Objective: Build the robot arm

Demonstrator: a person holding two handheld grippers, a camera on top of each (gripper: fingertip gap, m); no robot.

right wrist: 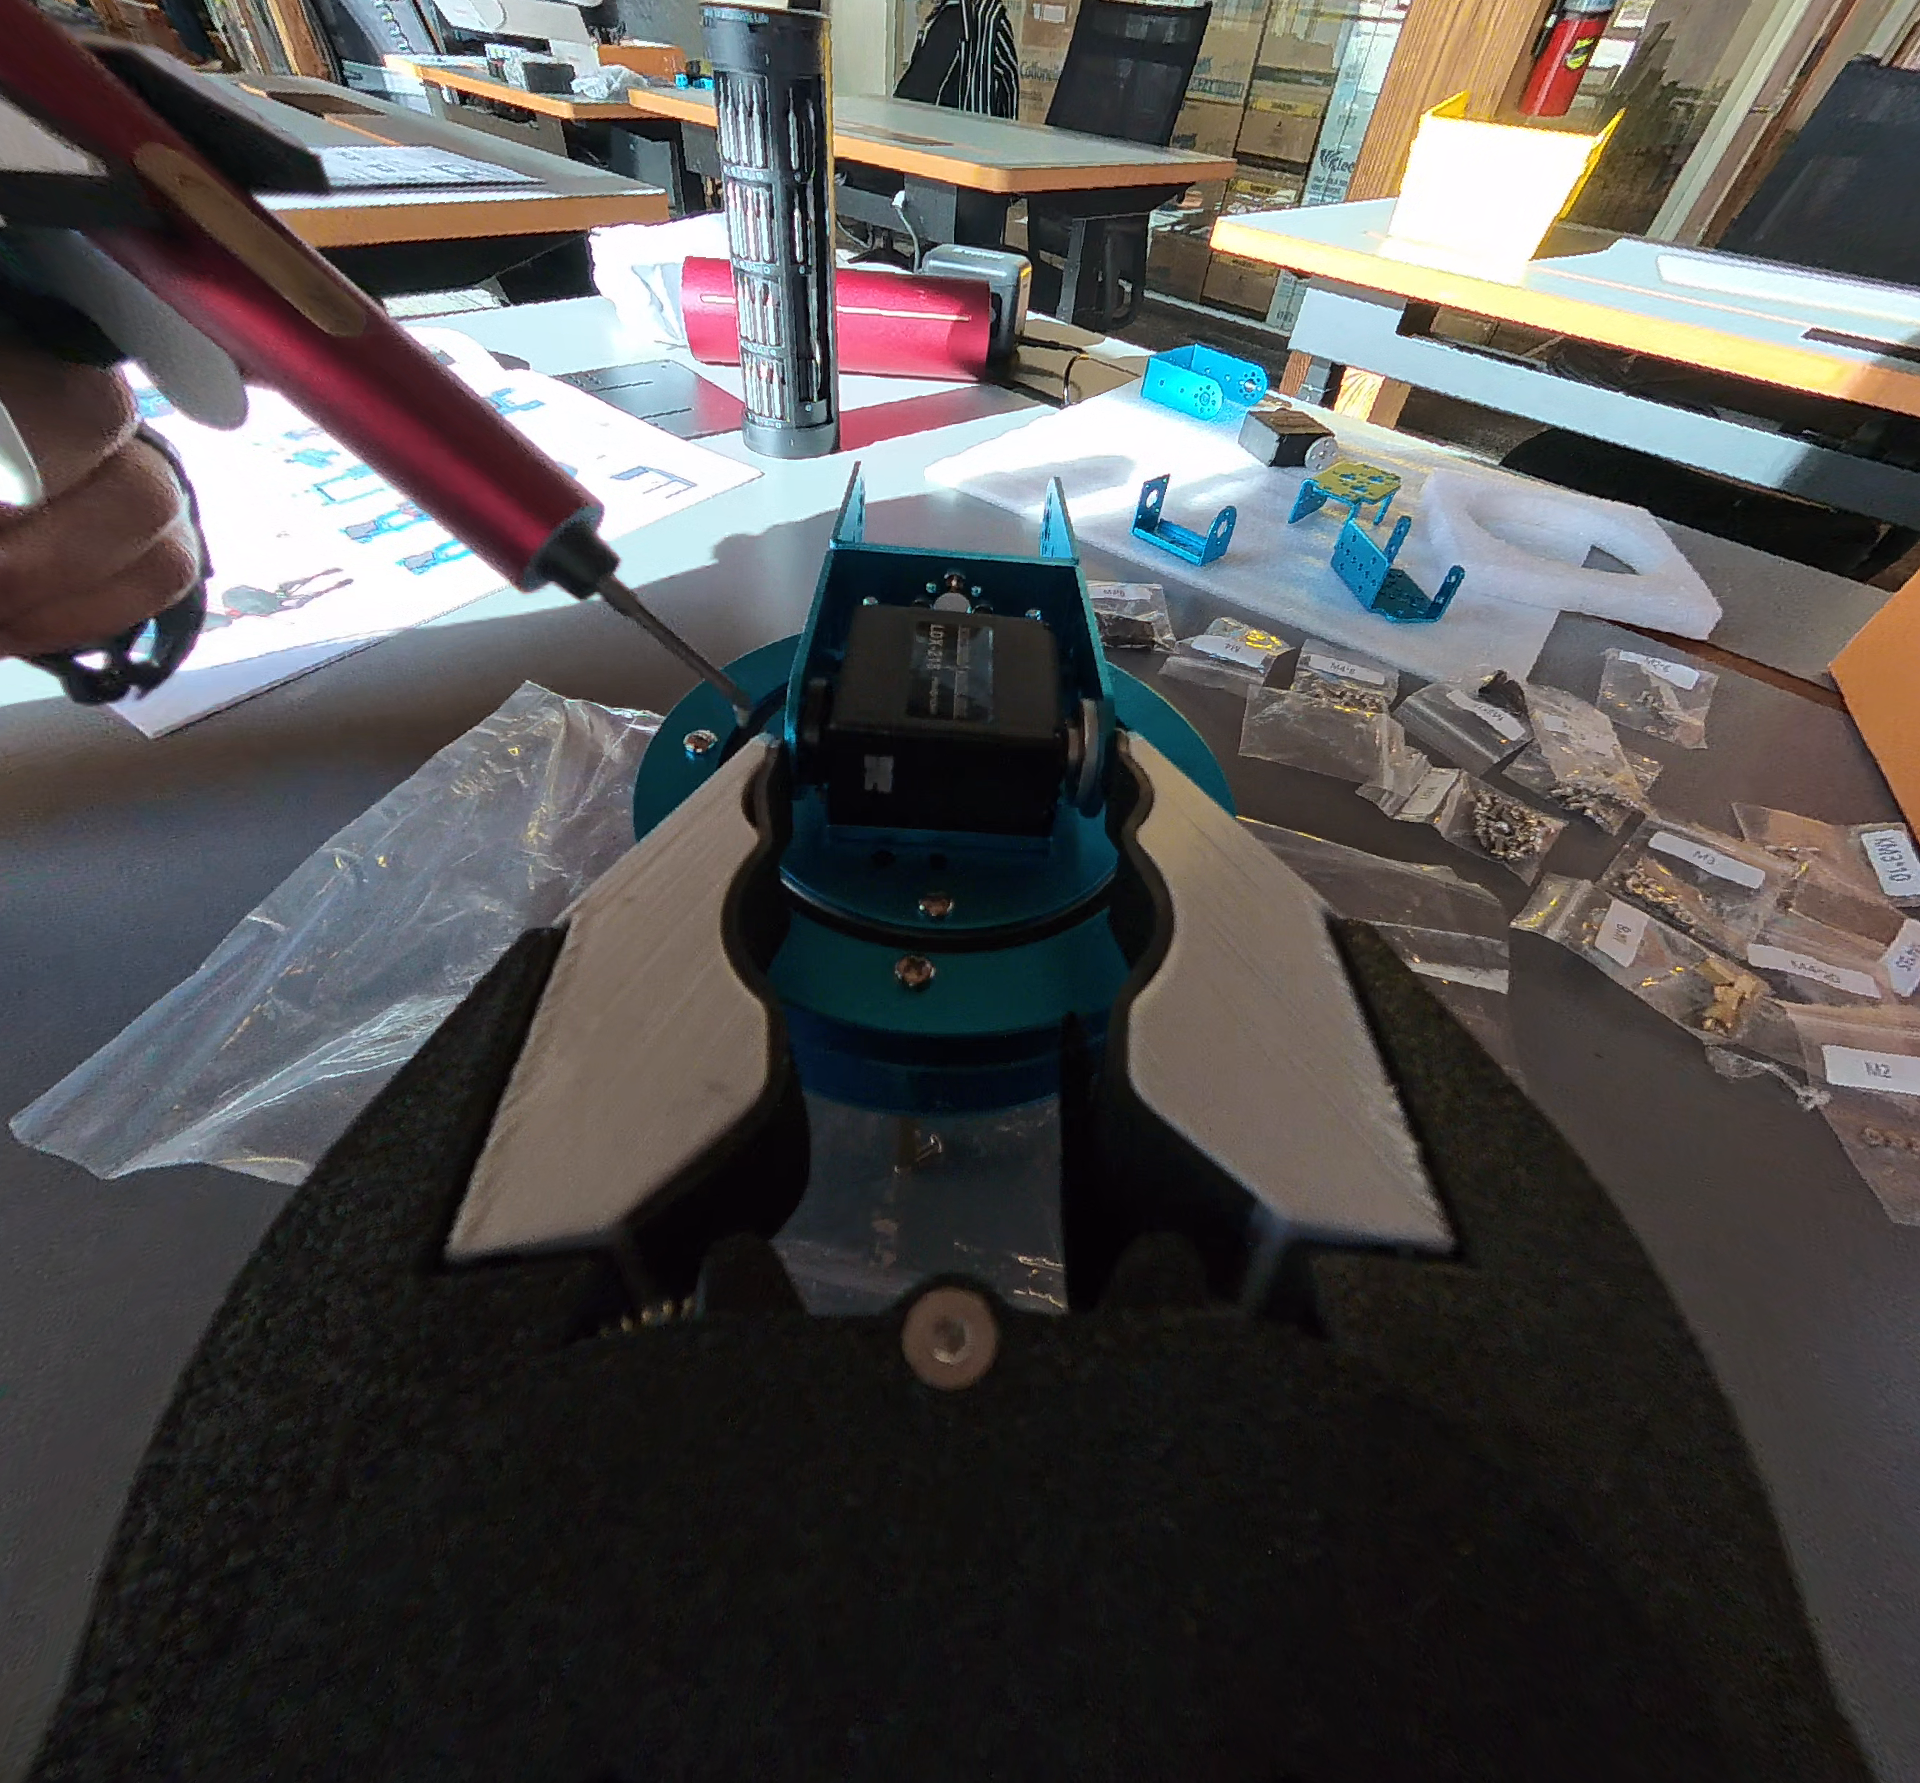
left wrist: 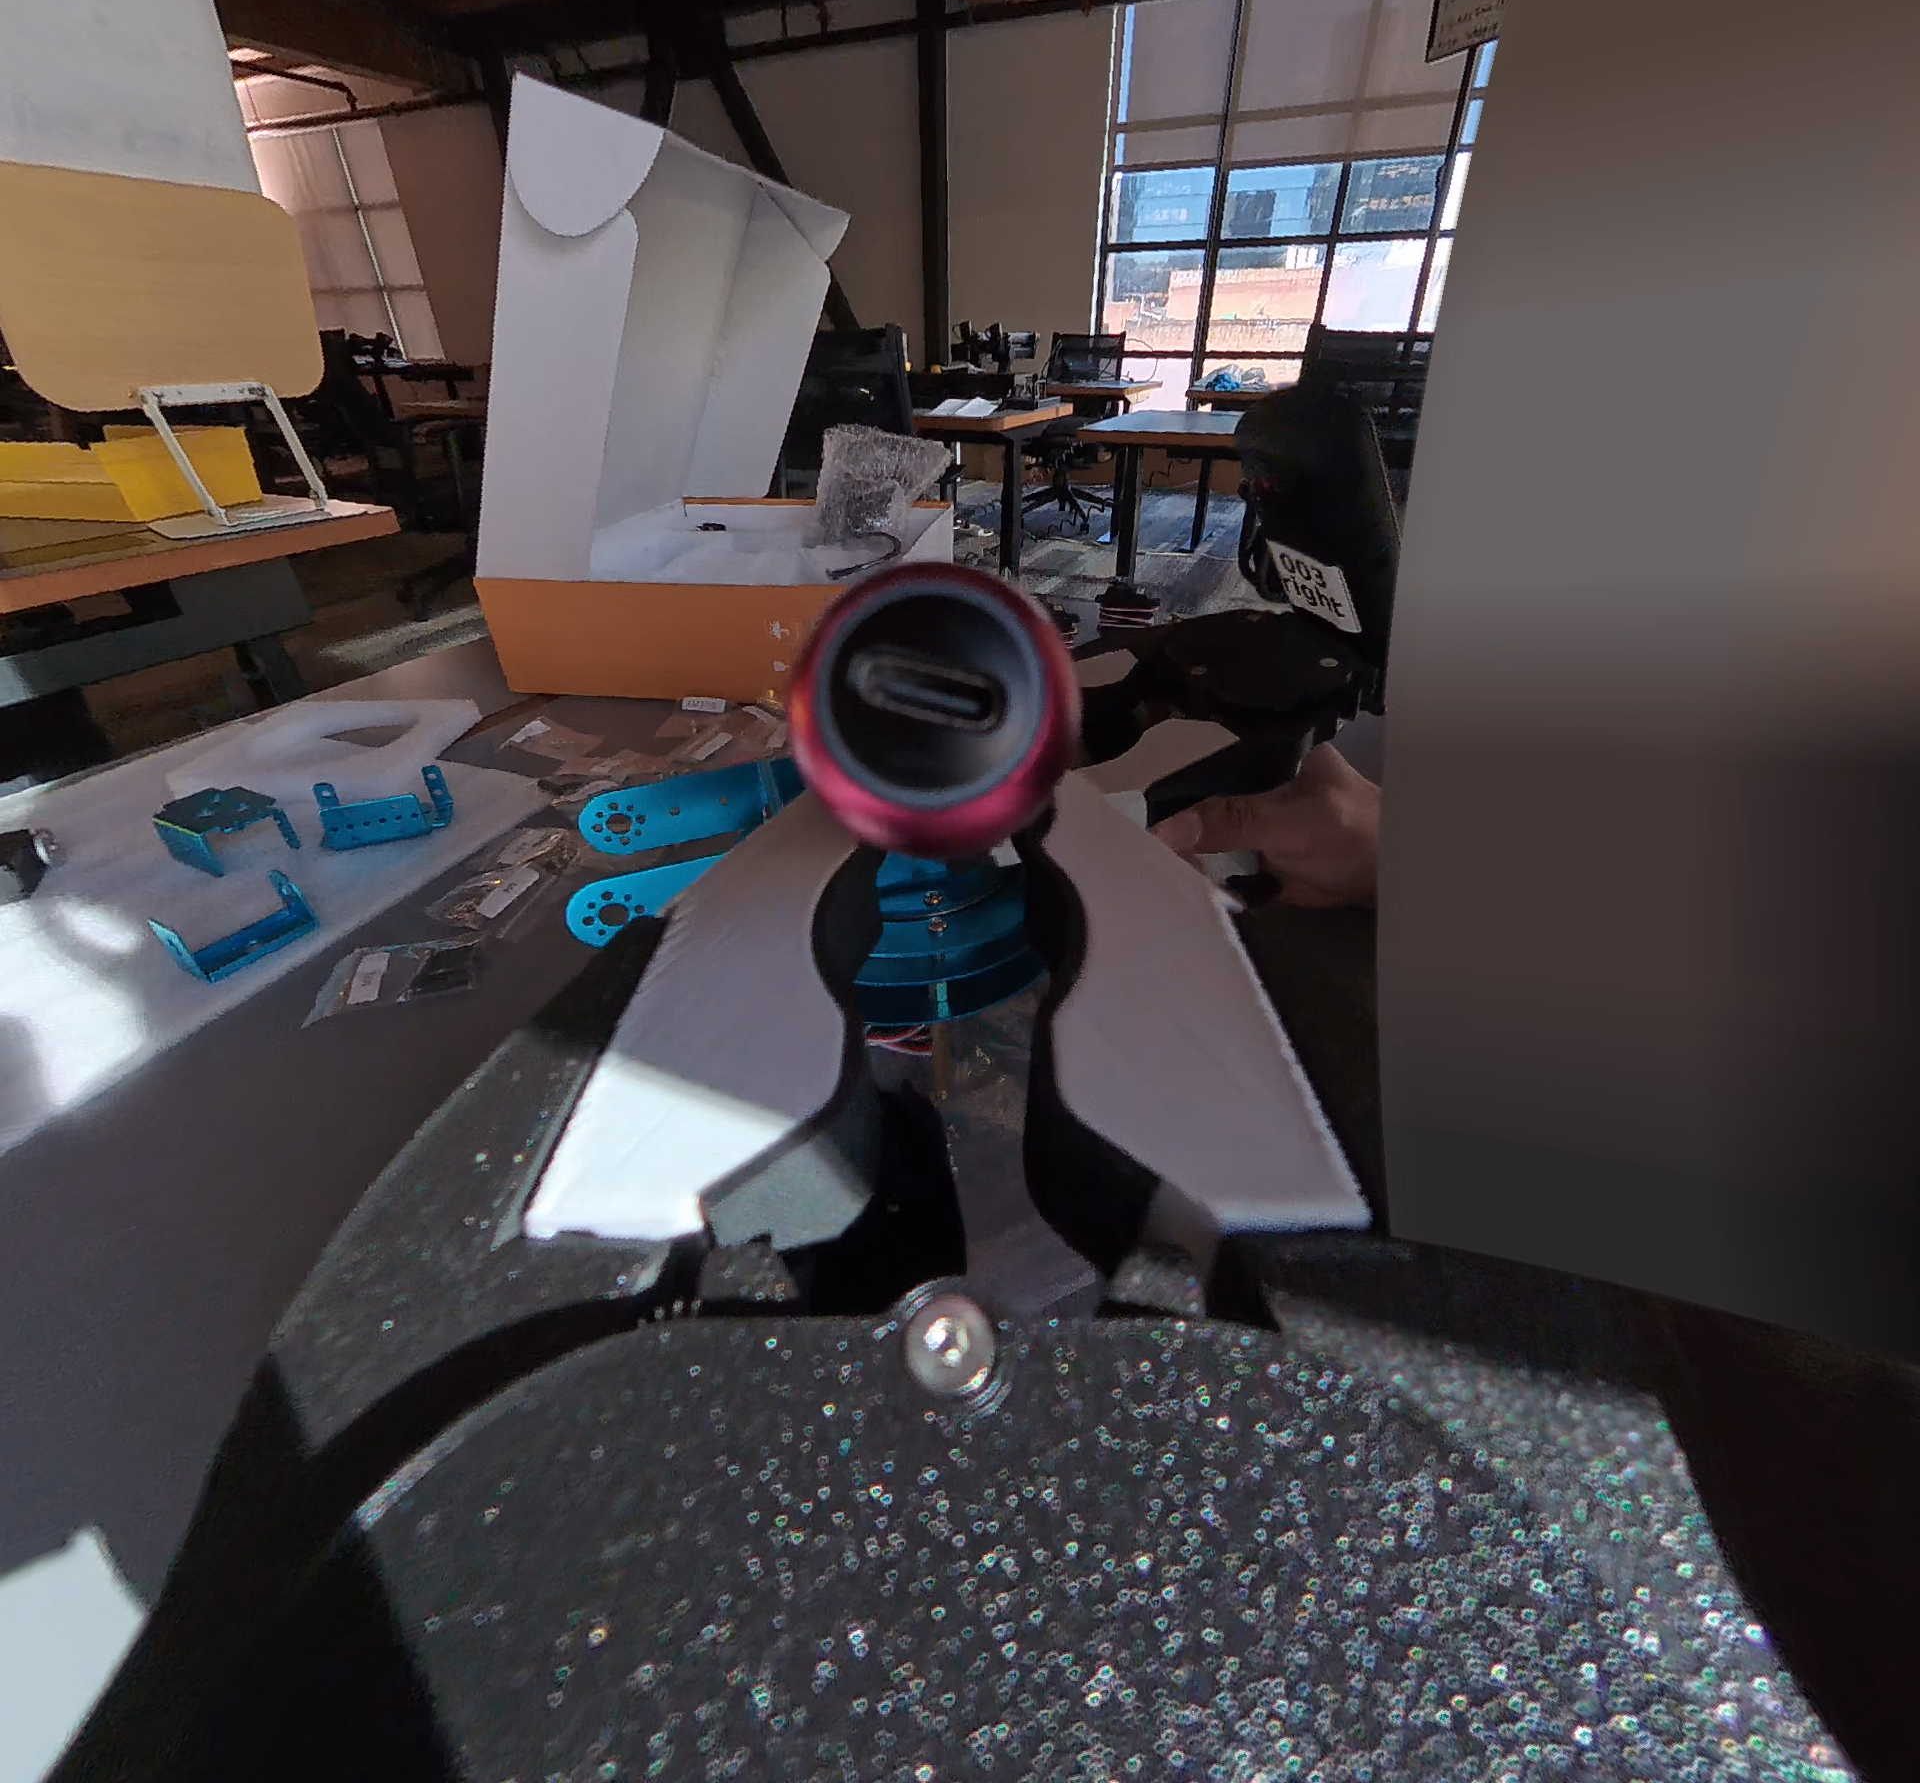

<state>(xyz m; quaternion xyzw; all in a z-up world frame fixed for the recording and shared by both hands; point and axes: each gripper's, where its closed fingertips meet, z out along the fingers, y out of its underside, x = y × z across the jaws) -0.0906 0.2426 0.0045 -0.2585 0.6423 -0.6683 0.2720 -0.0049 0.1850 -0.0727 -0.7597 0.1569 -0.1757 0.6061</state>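
Observation:
My left gripper [left wrist: 935, 840] is shut on a red electric screwdriver [left wrist: 932, 707], whose rear end cap with its port faces the camera. In the right wrist view the screwdriver [right wrist: 343, 351] slants down from the upper left, and its bit tip [right wrist: 736, 703] rests on the blue round base [right wrist: 914, 933] beside a screw. My right gripper [right wrist: 948, 767] is closed on the sides of the blue bracket [right wrist: 935, 580] that holds a black servo [right wrist: 945, 725] on that base. The right gripper [left wrist: 1236, 694] and a hand also show in the left wrist view.
An open orange box with a white lid [left wrist: 665, 632] stands behind. Loose blue brackets [right wrist: 1382, 570] lie on white foam [right wrist: 1558, 538]. Several small bags of screws [right wrist: 1507, 798] lie at right. A black bit holder [right wrist: 779, 227], a red case [right wrist: 894, 320], a printed sheet [right wrist: 364, 507] and a clear plastic bag [right wrist: 343, 923] lie at left.

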